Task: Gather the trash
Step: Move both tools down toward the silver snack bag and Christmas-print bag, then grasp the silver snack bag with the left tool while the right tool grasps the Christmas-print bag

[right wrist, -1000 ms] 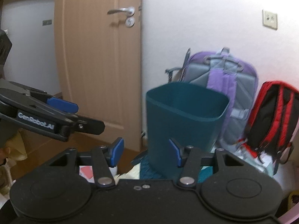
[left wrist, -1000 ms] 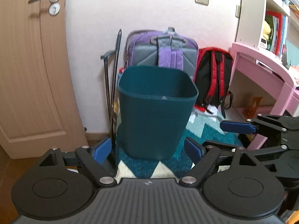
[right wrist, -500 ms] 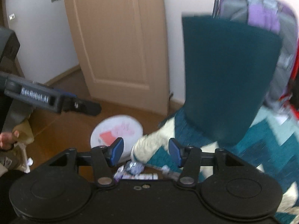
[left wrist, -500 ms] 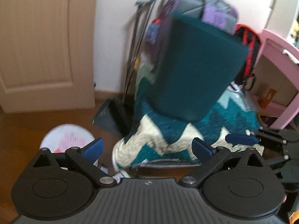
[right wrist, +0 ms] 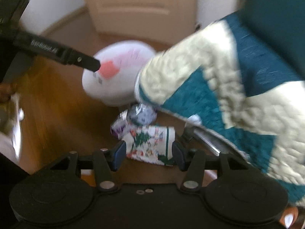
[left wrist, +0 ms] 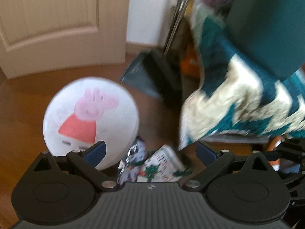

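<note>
Trash lies on the wooden floor: a crumpled silver-purple foil wrapper and a white paper piece with a green-and-red print. My right gripper points down at the printed piece, open, with the piece lying between its blue fingertips and no visible squeeze. My left gripper is wide open just above both pieces, holding nothing; it also shows in the right wrist view as the left gripper's black arm. The dark teal bin stands up on a teal-and-cream blanket.
A round white cushion with a pink pig picture sits beside the trash. A dark dustpan and its pole lean by the wall. The blanket's edge overhangs the trash. A beige door is behind. Everything is motion-blurred.
Both grippers have dropped and tipped down from facing the bin to facing the floor. The trash and cushion have come into view. The left jaws have spread wider.
</note>
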